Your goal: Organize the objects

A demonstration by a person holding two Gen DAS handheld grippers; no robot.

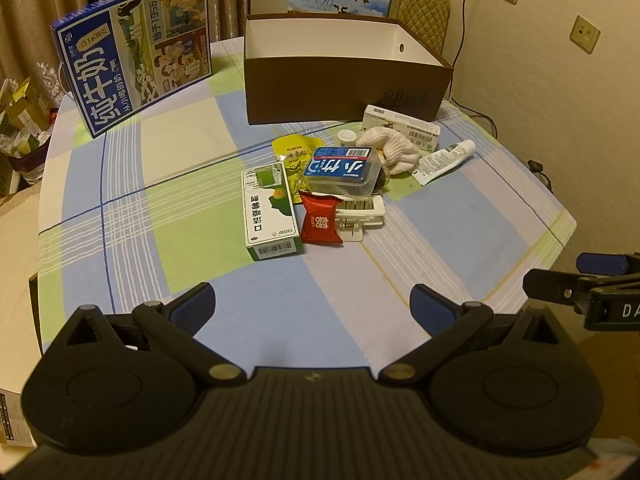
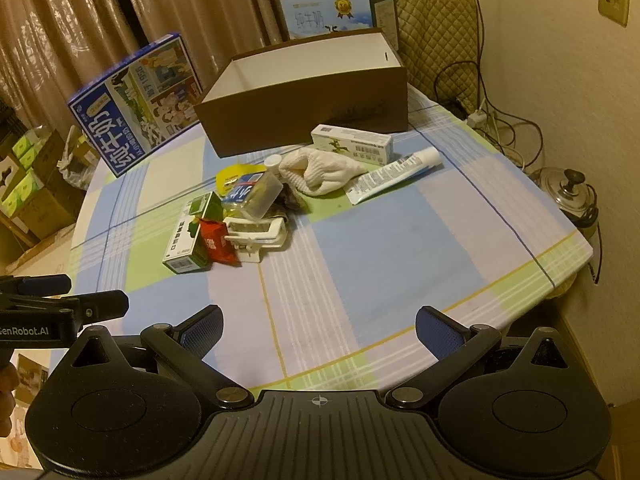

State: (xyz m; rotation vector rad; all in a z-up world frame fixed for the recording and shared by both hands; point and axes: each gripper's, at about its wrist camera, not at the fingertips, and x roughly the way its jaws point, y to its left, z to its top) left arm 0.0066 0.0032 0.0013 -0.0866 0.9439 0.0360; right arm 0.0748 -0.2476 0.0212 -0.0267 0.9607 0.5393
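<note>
Left wrist view looks over a table covered in a soft checked cloth (image 1: 192,216) of pale blue, green and cream squares crossed by thin lines. Both grippers hover above its near edge, empty. The left gripper (image 1: 312,308) has its jaws spread wide, with ribbed blue pads (image 1: 196,306) on matte black linkages; the right gripper (image 2: 318,332) is spread just as wide.

A rectangular cardboard box (image 1: 344,92), brown outside and plain white inside, stands open-topped at the far middle of the table. In front of it lies a loose heap of small things. A green-and-white carton (image 1: 272,208) lies flat on the heap's left, touching a glossy red crimped sachet (image 1: 320,220). Just beside that sits a white plastic clip-like frame (image 1: 360,216). A clear hard plastic case with a blue label (image 1: 342,170) rests tilted on top, over a yellow foil pouch (image 1: 290,150). A knitted off-white glove (image 1: 394,148) lies bunched behind it, near a small white cap (image 1: 346,136). A long white carton (image 1: 400,124) lies against the box front, and a squeezed white tube (image 1: 444,160) angles out to the right.

A large blue milk carton (image 1: 136,52) stands tilted at the far left, well apart from the heap.
</note>
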